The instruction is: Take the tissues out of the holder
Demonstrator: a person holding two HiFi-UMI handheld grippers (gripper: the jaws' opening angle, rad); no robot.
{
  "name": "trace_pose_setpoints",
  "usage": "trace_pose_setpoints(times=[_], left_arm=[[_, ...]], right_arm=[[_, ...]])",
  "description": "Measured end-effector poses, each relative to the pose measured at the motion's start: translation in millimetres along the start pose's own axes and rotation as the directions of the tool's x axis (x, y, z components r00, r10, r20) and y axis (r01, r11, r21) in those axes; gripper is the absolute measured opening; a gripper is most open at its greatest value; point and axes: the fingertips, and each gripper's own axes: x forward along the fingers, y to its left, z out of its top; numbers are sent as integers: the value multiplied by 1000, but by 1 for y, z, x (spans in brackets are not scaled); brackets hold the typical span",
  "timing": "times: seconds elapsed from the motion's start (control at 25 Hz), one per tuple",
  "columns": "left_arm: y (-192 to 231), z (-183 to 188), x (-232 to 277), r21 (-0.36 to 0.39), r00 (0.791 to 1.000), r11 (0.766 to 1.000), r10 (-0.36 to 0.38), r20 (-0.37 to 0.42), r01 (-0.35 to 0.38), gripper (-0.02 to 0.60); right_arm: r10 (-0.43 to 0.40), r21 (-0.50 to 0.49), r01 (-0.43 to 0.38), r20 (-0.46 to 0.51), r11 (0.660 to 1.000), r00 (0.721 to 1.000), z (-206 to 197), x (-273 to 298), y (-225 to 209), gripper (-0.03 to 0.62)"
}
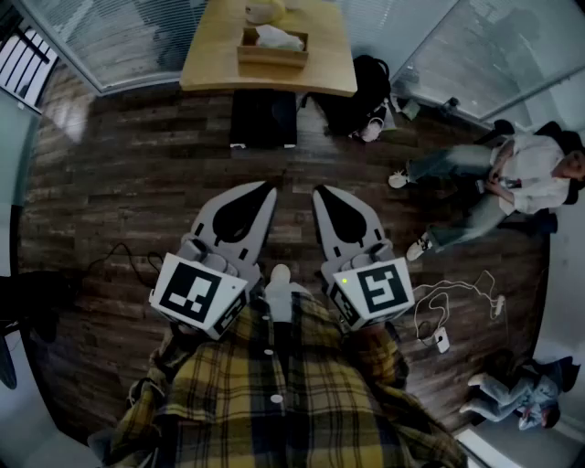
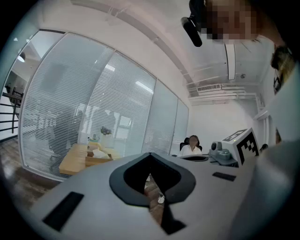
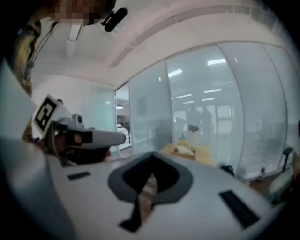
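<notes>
Low in the frame, the left gripper (image 1: 266, 187) and right gripper (image 1: 321, 193) sit side by side, almost level, tips pointing up; both have jaws closed on nothing; open wooden floor (image 1: 137, 174) lies ahead; the tissues (image 1: 279, 37) sit in the holder (image 1: 272, 55) on the table (image 1: 210, 64), top centre, well apart from both.

— What's on the table (image 1: 210, 59)?
— A wooden holder (image 1: 272, 53) mid-table, and something pale yellow (image 1: 265, 11) just behind it.
— And the floor (image 1: 128, 174)?
— Dark planks. A black box (image 1: 263, 119) sits at the table's near edge, a black bag (image 1: 361, 96) just right of it, and a white cable (image 1: 441, 342) lies well apart.
</notes>
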Motion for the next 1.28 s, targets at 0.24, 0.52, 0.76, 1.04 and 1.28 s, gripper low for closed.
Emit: trace_pose_setpoints(times=[0.24, 0.52, 0.76, 1.04, 1.28], left_arm=[[1, 4, 4, 19, 1000, 1000, 2, 15, -2, 9], [0, 5, 9, 0, 999, 1000, 29, 16, -29, 9], [-9, 4, 16, 0, 999, 999, 42, 35, -42, 9], [-8, 2, 19, 4, 996, 997, 76, 39, -76, 9], [18, 3, 27, -3, 994, 995, 100, 35, -99, 9]], right_arm=[[6, 4, -6, -1, 1000, 1000, 1, -1, -2, 11], [5, 5, -5, 21, 1000, 1000, 5, -6, -11, 11], [11, -2, -11, 7, 1000, 1000, 0, -15, -22, 11], [36, 25, -36, 13, 999, 999, -1, -16, -30, 12], [70, 16, -70, -1, 997, 998, -2, 9, -31, 11]])
